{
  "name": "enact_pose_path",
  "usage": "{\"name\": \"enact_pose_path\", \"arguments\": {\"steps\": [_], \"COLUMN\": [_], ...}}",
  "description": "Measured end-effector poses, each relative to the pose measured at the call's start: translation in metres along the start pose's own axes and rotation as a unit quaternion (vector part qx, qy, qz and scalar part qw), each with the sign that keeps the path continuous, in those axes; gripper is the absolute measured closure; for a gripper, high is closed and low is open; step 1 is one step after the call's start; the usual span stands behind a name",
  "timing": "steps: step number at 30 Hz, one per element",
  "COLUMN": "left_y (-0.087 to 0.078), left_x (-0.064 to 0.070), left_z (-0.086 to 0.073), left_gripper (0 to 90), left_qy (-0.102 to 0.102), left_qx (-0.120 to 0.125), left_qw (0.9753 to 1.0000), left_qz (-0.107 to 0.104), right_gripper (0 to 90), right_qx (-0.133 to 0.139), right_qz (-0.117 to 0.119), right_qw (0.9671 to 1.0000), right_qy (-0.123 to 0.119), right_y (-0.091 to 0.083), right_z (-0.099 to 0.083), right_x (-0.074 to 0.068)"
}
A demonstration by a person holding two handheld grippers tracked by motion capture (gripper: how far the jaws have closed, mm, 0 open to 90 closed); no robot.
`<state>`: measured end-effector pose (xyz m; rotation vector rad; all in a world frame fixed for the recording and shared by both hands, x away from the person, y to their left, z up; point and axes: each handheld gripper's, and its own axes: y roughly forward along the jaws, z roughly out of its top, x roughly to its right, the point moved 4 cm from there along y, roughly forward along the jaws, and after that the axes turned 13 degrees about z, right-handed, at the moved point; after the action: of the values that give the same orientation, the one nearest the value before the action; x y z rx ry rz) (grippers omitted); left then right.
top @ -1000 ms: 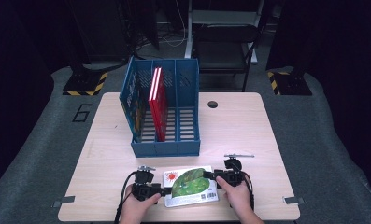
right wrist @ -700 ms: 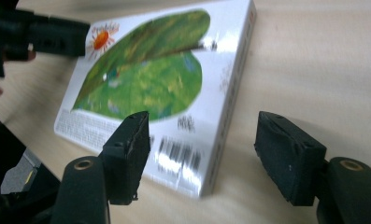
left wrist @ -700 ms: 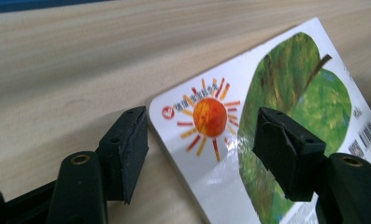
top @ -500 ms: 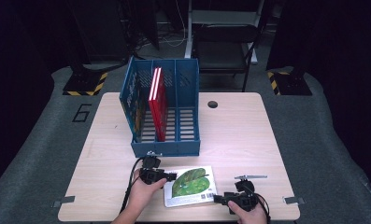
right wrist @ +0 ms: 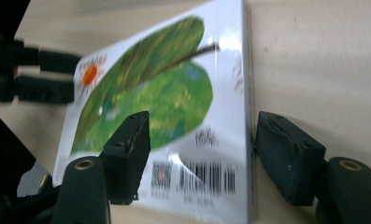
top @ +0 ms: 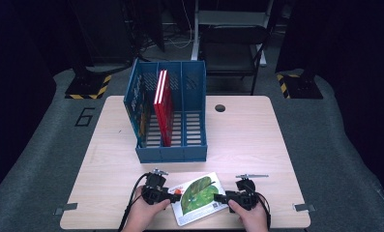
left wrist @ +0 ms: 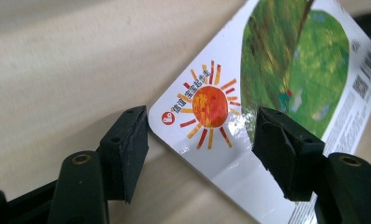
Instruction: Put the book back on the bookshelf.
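**Two grippers flank a picture book at the table's near edge**

One picture book (top: 199, 197), its white cover printed with a green leaf and an orange sun, lies flat on the wooden table (top: 257, 140) close to the person's side, just in front of a blue file rack (top: 172, 113). The left gripper (top: 172, 195) sits at the book's sun corner; in the left gripper view its two black jaws stand spread, one over bare wood and one over the cover, with the corner (left wrist: 206, 112) between them and neither pad seen pressing it. The right gripper (top: 217, 197) meets the opposite end by the barcode; in the right gripper view its jaws are likewise spread, one above the cover (right wrist: 164, 102) and one outside the book's edge. Each gripper is held in one hand, two hands in all. The rack has three compartments; two red books (top: 162, 104) stand upright together in the left one, and the rack's outer left wall carries a colourful print. One round dark grommet (top: 220, 108) marks the tabletop beyond the rack.
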<state>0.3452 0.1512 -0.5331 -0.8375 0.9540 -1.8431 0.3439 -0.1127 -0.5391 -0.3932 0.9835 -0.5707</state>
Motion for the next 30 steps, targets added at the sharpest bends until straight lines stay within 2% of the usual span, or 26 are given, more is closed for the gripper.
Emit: {"name": "enact_pose_path", "arguments": {"steps": [4,7,10,11,15,18,20,21,22,23,24,26,27,28,30], "left_y": [-0.004,-0.007,-0.005,-0.004,0.005,0.014,0.016,0.018,0.019,0.019,0.019,0.019,0.019,0.019,0.018], "left_x": [-0.003,-0.010,-0.008,-0.006,0.001,0.010,0.012,0.013,0.014,0.013,0.013,0.015,0.017,0.017,0.018], "left_z": [-0.004,0.002,0.009,0.012,0.020,0.028,0.030,0.031,0.032,0.032,0.032,0.029,0.028,0.026,0.023], "left_gripper": [37.8,37.7,37.7,37.8,38.9,39.1,39.1,39.1,39.0,38.9,39.0,39.1,39.1,39.1,39.2], "left_qy": [-0.004,-0.012,-0.017,-0.014,-0.014,0.003,0.000,0.010,0.006,0.013,0.013,0.002,-0.004,-0.004,-0.007], "left_qx": [-0.007,0.011,0.018,0.013,0.013,0.007,0.006,-0.002,-0.002,-0.008,-0.008,-0.009,-0.010,-0.011,-0.014], "left_qw": [0.9999,0.9999,0.9995,0.9995,0.9993,0.9996,0.9995,0.9995,0.9995,0.9994,0.9994,0.9989,0.9987,0.9984,0.9980], "left_qz": [-0.007,-0.005,-0.018,-0.023,-0.033,-0.028,-0.030,-0.029,-0.031,-0.033,-0.033,-0.046,-0.050,-0.054,-0.061], "right_gripper": [37.9,37.7,37.8,37.8,38.2,38.6,40.5,40.6,40.5,39.4,39.4,38.4,38.4,38.0,37.3], "right_qx": [0.007,0.018,0.010,0.005,-0.012,-0.029,-0.025,-0.024,-0.025,-0.023,-0.023,-0.021,-0.017,-0.017,-0.012], "right_qz": [0.000,-0.014,-0.012,-0.012,-0.014,-0.010,-0.003,0.002,0.003,0.007,0.007,0.018,0.020,0.019,0.016], "right_qw": [1.0000,0.9997,0.9998,0.9999,0.9998,0.9994,0.9996,0.9996,0.9994,0.9994,0.9994,0.9989,0.9992,0.9991,0.9997], "right_qy": [0.007,-0.008,-0.011,-0.008,0.002,0.018,0.013,0.015,0.024,0.025,0.025,0.038,0.030,0.033,0.017], "right_y": [0.007,-0.008,-0.024,-0.028,-0.035,-0.033,-0.031,-0.030,-0.029,-0.027,-0.027,-0.019,-0.016,-0.012,-0.003], "right_z": [0.014,0.019,0.005,-0.001,-0.025,-0.037,-0.038,-0.037,-0.037,-0.035,-0.035,-0.029,-0.026,-0.023,-0.014], "right_x": [0.003,-0.002,-0.007,-0.008,-0.007,-0.007,-0.005,-0.004,-0.005,-0.005,-0.005,-0.007,-0.007,-0.008,-0.008]}}
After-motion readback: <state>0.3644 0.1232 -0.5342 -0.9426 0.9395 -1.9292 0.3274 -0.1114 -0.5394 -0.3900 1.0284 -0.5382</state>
